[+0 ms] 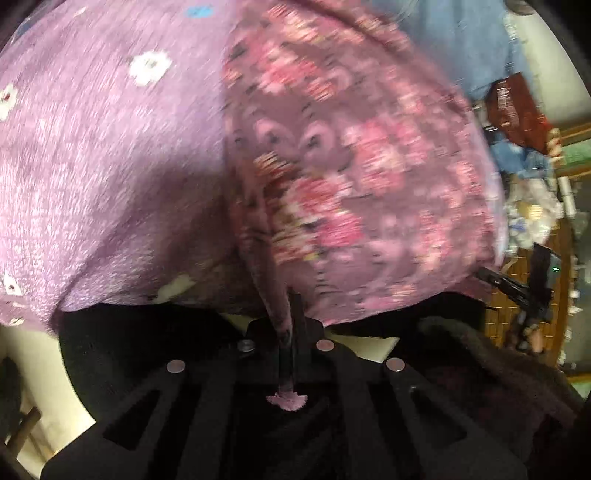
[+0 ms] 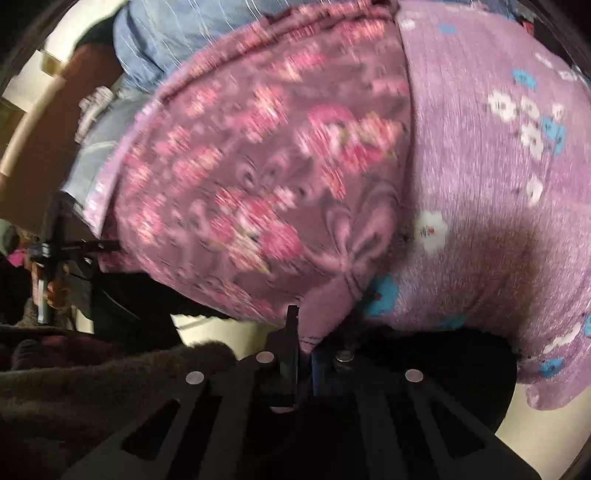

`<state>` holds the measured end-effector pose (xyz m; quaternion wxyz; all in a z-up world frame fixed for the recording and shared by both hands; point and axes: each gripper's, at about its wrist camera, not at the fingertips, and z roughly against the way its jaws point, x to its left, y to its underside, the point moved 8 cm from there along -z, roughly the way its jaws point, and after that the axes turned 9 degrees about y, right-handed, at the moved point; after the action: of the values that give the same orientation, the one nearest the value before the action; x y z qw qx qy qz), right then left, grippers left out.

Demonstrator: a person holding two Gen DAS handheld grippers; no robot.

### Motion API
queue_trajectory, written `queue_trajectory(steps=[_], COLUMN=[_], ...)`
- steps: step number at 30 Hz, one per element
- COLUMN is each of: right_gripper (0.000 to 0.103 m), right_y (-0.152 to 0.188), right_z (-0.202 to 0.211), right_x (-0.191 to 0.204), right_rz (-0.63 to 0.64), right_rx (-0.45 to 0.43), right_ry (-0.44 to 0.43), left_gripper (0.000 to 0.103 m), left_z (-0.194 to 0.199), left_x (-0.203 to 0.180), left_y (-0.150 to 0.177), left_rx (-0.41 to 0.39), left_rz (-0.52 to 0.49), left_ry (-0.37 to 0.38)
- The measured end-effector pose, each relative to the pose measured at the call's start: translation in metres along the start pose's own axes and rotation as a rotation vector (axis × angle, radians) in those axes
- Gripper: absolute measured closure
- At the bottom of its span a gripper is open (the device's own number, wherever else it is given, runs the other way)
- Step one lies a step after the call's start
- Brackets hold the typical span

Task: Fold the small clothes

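A small purple garment fills both views, blurred by motion. It has a darker panel with pink flowers [image 1: 351, 166] and a lighter panel with white and blue flowers [image 1: 110, 147]. My left gripper [image 1: 290, 317] is shut on a corner of the garment, with a scrap of cloth poking out behind the fingers. My right gripper [image 2: 301, 332] is shut on another corner of the same garment [image 2: 277, 184]. The cloth hangs stretched between the two grippers, above a dark garment. The right gripper [image 1: 517, 288] shows at the right of the left wrist view, the left gripper [image 2: 59, 251] at the left of the right wrist view.
A black cloth [image 1: 147, 350] and a dark fuzzy garment [image 2: 92, 387] lie on the white table [image 1: 44, 369] under the grippers. The person's light blue shirt [image 2: 166, 33] is behind the purple garment. A pile of clothes [image 1: 528, 166] lies beyond.
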<state>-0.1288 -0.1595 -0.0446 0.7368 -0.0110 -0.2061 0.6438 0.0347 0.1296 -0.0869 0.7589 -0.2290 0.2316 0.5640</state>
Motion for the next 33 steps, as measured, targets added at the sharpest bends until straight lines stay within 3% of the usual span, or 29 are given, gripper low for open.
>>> queue_trajectory(steps=[4,8,11,17,20,23,28,33], right_gripper=[0.099,0.099,0.099,0.099,0.099,0.099,0.099,0.099], right_y=[-0.022,-0.049,-0.072,-0.139,-0.181,-0.216,-0.282,-0.315], right_z=[0.035,0.057,0.067,0.081,0.083,0.076,0.038,0.006], right_x=[0.008,0.006,-0.001,-0.032,-0.051,-0.067,-0.091,-0.112], right_rz=[-0.041,-0.107,-0.169,-0.303,-0.338,-0.381,-0.458,-0.545], right_rx=[-0.155,-0.263,-0.317,-0.427,-0.476,-0.481,-0.456,-0.411], right_ry=[-0.115,-0.201,-0.258,-0.334,-0.330,-0.349,-0.332,-0.372], left_gripper=[0.101,0.101,0.101,0.101,0.101,0.101,0.101,0.101], left_z=[0.020,0.040,0.047,0.063,0.071,0.067,0.044,0.027], left_x=[-0.025,-0.040,-0.044,-0.032,-0.024,-0.020,-0.011,0.005], left_y=[-0.014,-0.041,-0.069,-0.151,-0.202,-0.247,-0.315,-0.365], left_rx=[-0.063,-0.132,-0.192,-0.330,-0.404,-0.438,-0.439,-0.433], left_rz=[-0.030,-0.013,0.016,0.114,0.153,0.170,0.185,0.262], left_ry=[0.103,0.230,0.284,0.283,0.287,0.292,0.226,0.280])
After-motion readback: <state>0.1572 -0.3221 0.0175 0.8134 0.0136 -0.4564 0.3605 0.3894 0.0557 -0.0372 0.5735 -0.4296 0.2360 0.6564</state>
